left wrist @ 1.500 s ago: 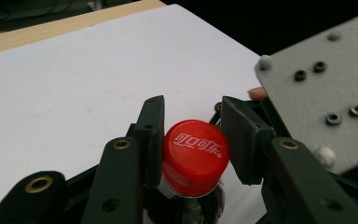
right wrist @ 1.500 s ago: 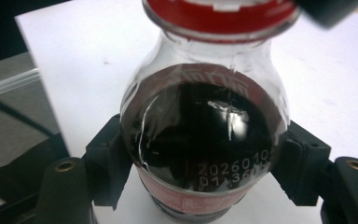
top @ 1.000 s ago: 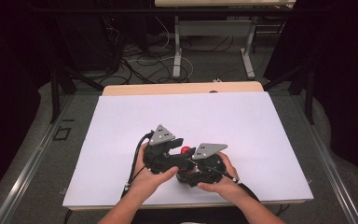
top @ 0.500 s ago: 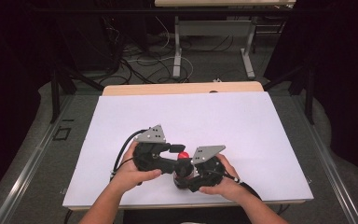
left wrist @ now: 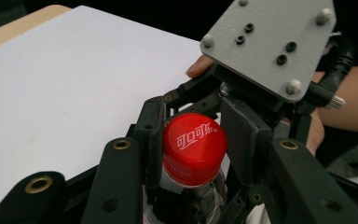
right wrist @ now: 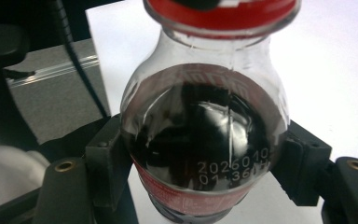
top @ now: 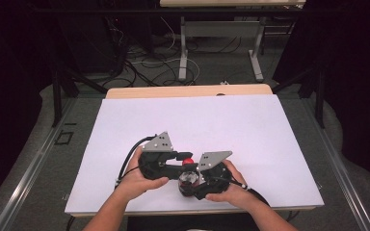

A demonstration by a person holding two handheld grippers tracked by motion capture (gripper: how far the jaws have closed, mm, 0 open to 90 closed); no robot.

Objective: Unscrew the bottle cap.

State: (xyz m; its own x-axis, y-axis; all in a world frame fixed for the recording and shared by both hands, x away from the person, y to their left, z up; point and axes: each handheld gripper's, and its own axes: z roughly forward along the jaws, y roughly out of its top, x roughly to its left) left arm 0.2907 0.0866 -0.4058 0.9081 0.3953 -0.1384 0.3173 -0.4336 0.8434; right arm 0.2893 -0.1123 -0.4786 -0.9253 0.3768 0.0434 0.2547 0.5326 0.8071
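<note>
A small cola bottle (right wrist: 205, 140) with dark liquid and a red cap (left wrist: 194, 147) is held above the near edge of the white table top (top: 221, 125). My right gripper (right wrist: 203, 163) is shut on the bottle's round body, one pad on each side. My left gripper (left wrist: 196, 135) comes in from the left; its jaws have just been closing with the cap between them and now press on it. In the high view the left gripper (top: 173, 159) and right gripper (top: 192, 185) meet at the cap (top: 188, 161).
The right gripper's grey plate (left wrist: 270, 44) and a hand sit just behind the cap. A wooden strip (top: 188, 91) edges the far side of the table. Beyond it are cables and table legs (top: 183, 53) on the floor.
The left gripper's jaws have closed onto the red cap, and the left hand has shifted slightly left. The right gripper and the bottle have stayed in place.
</note>
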